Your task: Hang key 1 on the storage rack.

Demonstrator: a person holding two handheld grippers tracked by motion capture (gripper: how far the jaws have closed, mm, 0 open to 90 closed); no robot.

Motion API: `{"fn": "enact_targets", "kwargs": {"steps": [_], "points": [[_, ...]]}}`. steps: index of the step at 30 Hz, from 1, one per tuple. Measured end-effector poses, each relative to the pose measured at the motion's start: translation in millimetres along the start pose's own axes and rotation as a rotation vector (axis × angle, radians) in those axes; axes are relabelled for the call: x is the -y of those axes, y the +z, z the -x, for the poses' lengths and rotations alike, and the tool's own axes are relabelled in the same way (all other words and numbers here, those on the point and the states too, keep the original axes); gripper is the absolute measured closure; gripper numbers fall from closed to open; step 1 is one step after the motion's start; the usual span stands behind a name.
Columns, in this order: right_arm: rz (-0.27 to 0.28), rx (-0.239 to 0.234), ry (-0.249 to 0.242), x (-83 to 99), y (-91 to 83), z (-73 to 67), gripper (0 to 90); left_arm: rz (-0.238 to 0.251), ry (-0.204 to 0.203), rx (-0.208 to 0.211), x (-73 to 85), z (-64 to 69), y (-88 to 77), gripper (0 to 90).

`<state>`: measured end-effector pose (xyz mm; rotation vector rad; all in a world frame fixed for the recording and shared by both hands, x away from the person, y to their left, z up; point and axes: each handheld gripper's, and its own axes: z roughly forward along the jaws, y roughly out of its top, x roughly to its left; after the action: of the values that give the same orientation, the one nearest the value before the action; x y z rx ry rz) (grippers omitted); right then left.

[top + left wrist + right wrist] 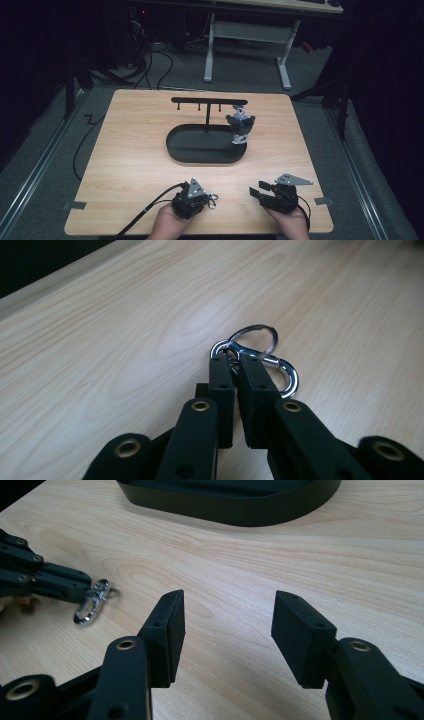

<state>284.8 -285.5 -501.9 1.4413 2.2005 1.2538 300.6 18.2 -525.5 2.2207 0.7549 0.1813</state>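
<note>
- Left hand-held gripper (234,359) is clamped on the small silver metal carabiner clip with its key ring (260,357), low over the wooden table (100,340).
- I judge it light, rigid, slippery; I'd grip its flat body.
- Right hand-held gripper (227,611) stands apart, empty.

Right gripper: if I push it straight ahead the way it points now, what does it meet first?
Bare table first, then probably the black oval tray's wall. The right gripper stands open with nothing between its jaws, and the keyring clip held by the left gripper lies off to the side, out of line.
</note>
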Motion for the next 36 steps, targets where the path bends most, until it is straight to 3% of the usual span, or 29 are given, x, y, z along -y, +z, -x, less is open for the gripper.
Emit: {"fn": "enact_targets", "kwargs": {"steps": [2,8,9,13,17,19,20,22,23,25,26,27,28,29,30,32,36], "points": [[-0.004,-0.004,-0.001,0.2,0.4,0.7,47.8,-0.003,0.020,0.025,-10.8,12.5,12.9,84.6],[-0.012,-0.014,-0.007,0.7,1.2,1.9,47.8,-0.001,0.046,0.074,-25.1,32.4,30.9,83.9],[-0.019,-0.016,-0.008,1.0,1.5,2.1,47.8,-0.001,0.055,0.098,-28.6,38.7,34.9,83.3],[-0.021,-0.018,-0.005,1.3,0.9,2.0,47.5,0.014,0.057,0.118,-25.1,44.5,31.3,79.6],[-0.023,-0.016,0.000,3.1,-0.6,0.9,47.0,0.033,0.058,0.113,-17.5,40.2,20.5,75.3],[-0.019,-0.018,0.005,5.8,-3.3,-2.7,46.9,0.052,0.042,0.066,-6.4,22.3,2.6,72.3],[-0.019,-0.018,0.005,5.8,-3.3,-2.7,46.9,0.052,0.042,0.066,-6.4,22.3,2.6,71.6],[-0.018,-0.027,0.004,7.8,-5.0,-6.3,48.7,0.061,0.011,0.025,3.6,2.9,-12.4,69.4],[-0.018,-0.046,0.002,9.2,-6.4,-9.6,58.0,0.068,-0.019,-0.008,16.6,-18.1,-29.3,66.4],[-0.019,-0.061,0.007,10.0,-7.9,-12.4,68.1,0.070,-0.035,-0.082,34.3,-36.7,-49.0,65.0],[-0.022,-0.063,0.008,10.9,-8.1,-15.2,74.9,0.070,-0.035,-0.082,34.3,-36.7,-49.0,64.1],[-0.030,-0.063,0.003,11.7,-7.7,-18.4,80.1,0.081,-0.057,-0.118,47.4,-48.5,-64.7,63.3],[-0.030,-0.063,0.003,11.7,-7.7,-18.4,80.1,0.081,-0.057,-0.118,47.4,-48.5,-64.7,62.2],[-0.042,-0.077,-0.025,12.5,-5.3,-26.2,85.5,0.119,-0.088,-0.156,61.5,-58.5,-80.4,61.6],[-0.050,-0.084,-0.040,12.5,-3.5,-29.9,86.5,0.139,-0.111,-0.165,68.5,-62.5,-85.6,61.2],[-0.075,-0.106,-0.083,12.3,3.1,-40.2,87.6,0.158,-0.150,-0.165,79.8,-68.0,-89.9,61.0],[-0.126,-0.138,-0.133,12.3,15.7,-56.1,87.8,0.144,-0.113,-0.168,80.7,-68.0,-90.8,59.1]]}}
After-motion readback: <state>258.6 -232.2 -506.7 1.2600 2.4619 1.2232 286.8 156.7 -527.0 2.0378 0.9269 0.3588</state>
